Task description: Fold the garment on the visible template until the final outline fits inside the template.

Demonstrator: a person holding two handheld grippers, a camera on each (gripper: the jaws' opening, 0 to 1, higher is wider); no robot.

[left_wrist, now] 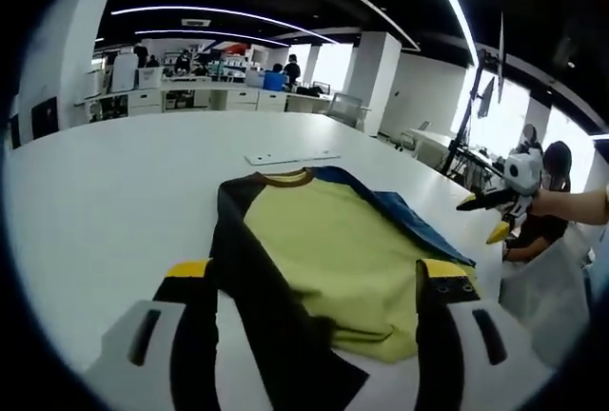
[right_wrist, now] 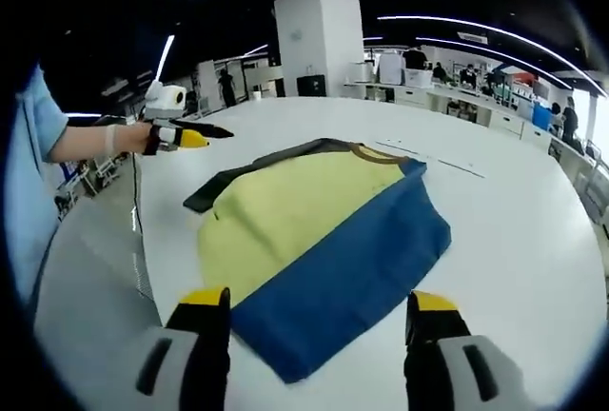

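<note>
No text, label or number is legible anywhere — neither view offers readable writing.

My wide, smooth white worktop [left_wrist: 114, 192] carries one garment lying flat: a yellow-green shirt [left_wrist: 333, 249] with a brown collar, one black sleeve and one blue sleeve. In my right gripper view the blue sleeve [right_wrist: 343, 268] is folded over the yellow body towards me, and the black sleeve [right_wrist: 238, 183] stretches off to the left. Beyond the collar, further away, a thin flat white strip [left_wrist: 290, 157] lies on the bare surface, apart from the shirt.
</note>
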